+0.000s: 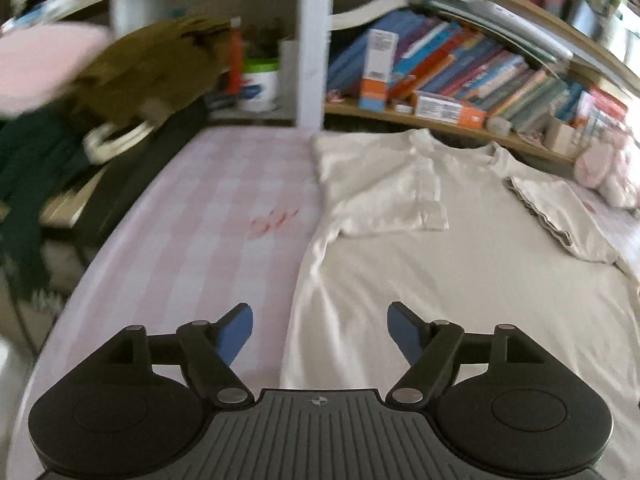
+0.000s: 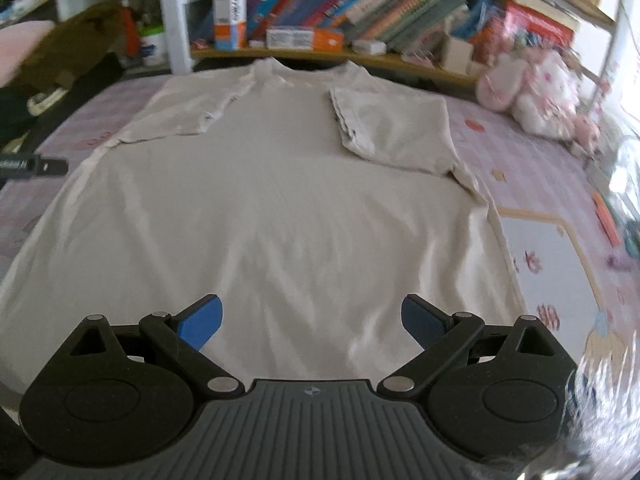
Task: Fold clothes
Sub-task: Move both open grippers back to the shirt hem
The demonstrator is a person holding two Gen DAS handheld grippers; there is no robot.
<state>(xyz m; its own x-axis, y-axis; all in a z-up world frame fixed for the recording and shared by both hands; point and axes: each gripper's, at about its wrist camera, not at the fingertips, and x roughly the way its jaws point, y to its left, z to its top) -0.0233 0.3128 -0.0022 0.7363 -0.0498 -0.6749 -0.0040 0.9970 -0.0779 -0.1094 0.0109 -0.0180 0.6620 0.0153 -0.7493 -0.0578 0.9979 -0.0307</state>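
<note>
A white T-shirt (image 1: 460,272) (image 2: 280,200) lies flat on a pink checked bed sheet (image 1: 208,216), collar toward the bookshelf. Both sleeves are folded inward onto the body: the left sleeve (image 1: 384,192) (image 2: 188,112) and the right sleeve (image 1: 560,216) (image 2: 392,128). My left gripper (image 1: 320,332) hovers open over the shirt's left side edge, where cloth meets sheet, with nothing between its blue pads. My right gripper (image 2: 312,324) stands open above the lower middle of the shirt, also holding nothing.
A low bookshelf (image 2: 360,0) full of leaning books runs behind the bed, with a white post (image 1: 316,40). A heap of dark and brown clothes (image 1: 120,80) sits at the left. Pink plush toys (image 2: 532,92) lie at the right. A dark bar (image 2: 32,166) juts in at the left.
</note>
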